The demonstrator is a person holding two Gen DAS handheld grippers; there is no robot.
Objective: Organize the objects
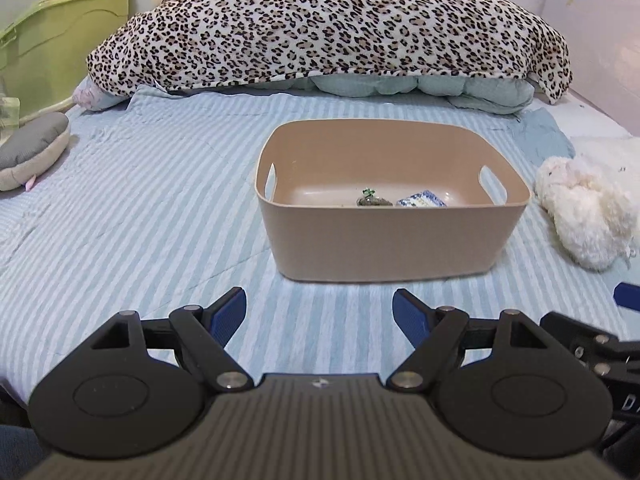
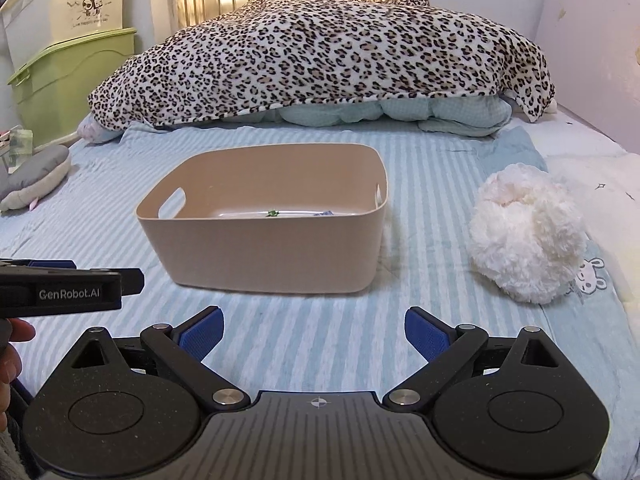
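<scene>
A tan plastic bin point(image 1: 384, 240) with cut-out handles stands on the striped bed; it also shows in the right wrist view point(image 2: 264, 256). Inside lie a small dark object with a green bit point(image 1: 373, 199) and a blue-and-white packet point(image 1: 422, 200). A fluffy white plush point(image 2: 524, 236) lies on the bed right of the bin, also in the left wrist view point(image 1: 584, 212). My left gripper point(image 1: 319, 308) is open and empty, in front of the bin. My right gripper point(image 2: 314, 326) is open and empty, in front of the bin and left of the plush.
A leopard-print blanket point(image 1: 320, 28) over folded bedding fills the back of the bed. A grey cushion point(image 1: 32, 152) lies at the left edge. Green and cream storage boxes point(image 2: 68, 80) stand at the far left. A wall panel point(image 2: 592, 60) runs along the right.
</scene>
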